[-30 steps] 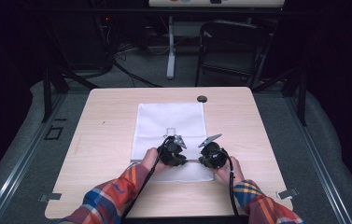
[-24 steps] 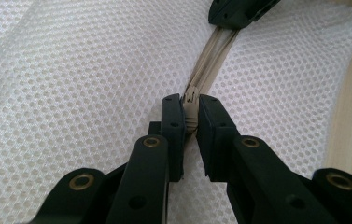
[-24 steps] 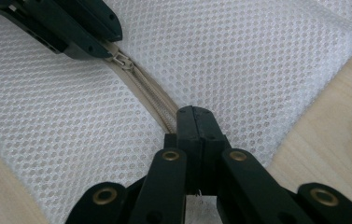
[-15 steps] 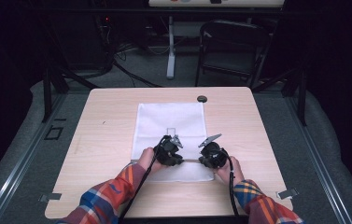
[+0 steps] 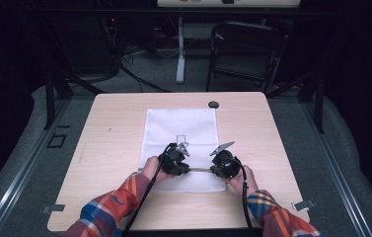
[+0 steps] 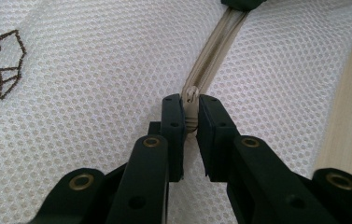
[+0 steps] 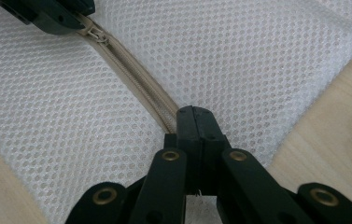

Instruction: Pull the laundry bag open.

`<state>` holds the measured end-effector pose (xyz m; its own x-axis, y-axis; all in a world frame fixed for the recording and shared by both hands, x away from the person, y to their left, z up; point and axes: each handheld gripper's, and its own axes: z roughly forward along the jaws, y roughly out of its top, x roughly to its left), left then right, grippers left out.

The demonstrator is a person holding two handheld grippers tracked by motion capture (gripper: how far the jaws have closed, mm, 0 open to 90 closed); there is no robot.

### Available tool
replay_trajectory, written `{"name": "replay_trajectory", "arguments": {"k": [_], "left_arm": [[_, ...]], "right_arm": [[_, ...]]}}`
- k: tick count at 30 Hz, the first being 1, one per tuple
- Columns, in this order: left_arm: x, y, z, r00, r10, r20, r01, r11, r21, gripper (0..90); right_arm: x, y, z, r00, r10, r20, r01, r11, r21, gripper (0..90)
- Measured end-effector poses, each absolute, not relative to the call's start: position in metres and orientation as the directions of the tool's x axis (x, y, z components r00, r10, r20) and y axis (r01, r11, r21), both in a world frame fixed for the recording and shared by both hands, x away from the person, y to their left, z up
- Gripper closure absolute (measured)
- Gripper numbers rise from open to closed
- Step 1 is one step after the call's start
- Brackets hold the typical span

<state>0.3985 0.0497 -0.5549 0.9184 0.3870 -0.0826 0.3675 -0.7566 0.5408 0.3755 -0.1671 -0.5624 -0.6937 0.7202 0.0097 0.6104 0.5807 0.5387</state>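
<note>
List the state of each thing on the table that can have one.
Mesh bag: lying flat on the table.
Zipper: closed along the stretch between the grippers.
Zipper pull: pinched between the left jaws.
Left gripper: shut on the zipper pull.
Right gripper: shut on the zipper's end.
Chair: standing behind the table, unoccupied.
</note>
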Motion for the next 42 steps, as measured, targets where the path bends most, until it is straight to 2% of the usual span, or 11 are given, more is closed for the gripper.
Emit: {"name": "replay_trajectory", "arguments": {"k": [34, 38, 42], "left_arm": [[0.3970, 0.0492, -0.5558, 0.918, 0.389, -0.078, 0.371, -0.769, 0.521, 81.0], [0.3973, 0.0461, -0.5577, 0.919, 0.387, -0.074, 0.363, -0.760, 0.539, 80.5], [0.3978, 0.0431, -0.5592, 0.922, 0.380, -0.071, 0.355, -0.759, 0.546, 80.3]], "right_arm": [[0.3752, -0.1675, -0.5624, -0.692, 0.722, 0.010, 0.613, 0.579, 0.538, 90.0], [0.3761, -0.1706, -0.5636, -0.691, 0.722, 0.035, 0.616, 0.563, 0.551, 90.0], [0.3751, -0.1685, -0.5623, -0.696, 0.718, 0.010, 0.609, 0.584, 0.537, 90.0]]}}
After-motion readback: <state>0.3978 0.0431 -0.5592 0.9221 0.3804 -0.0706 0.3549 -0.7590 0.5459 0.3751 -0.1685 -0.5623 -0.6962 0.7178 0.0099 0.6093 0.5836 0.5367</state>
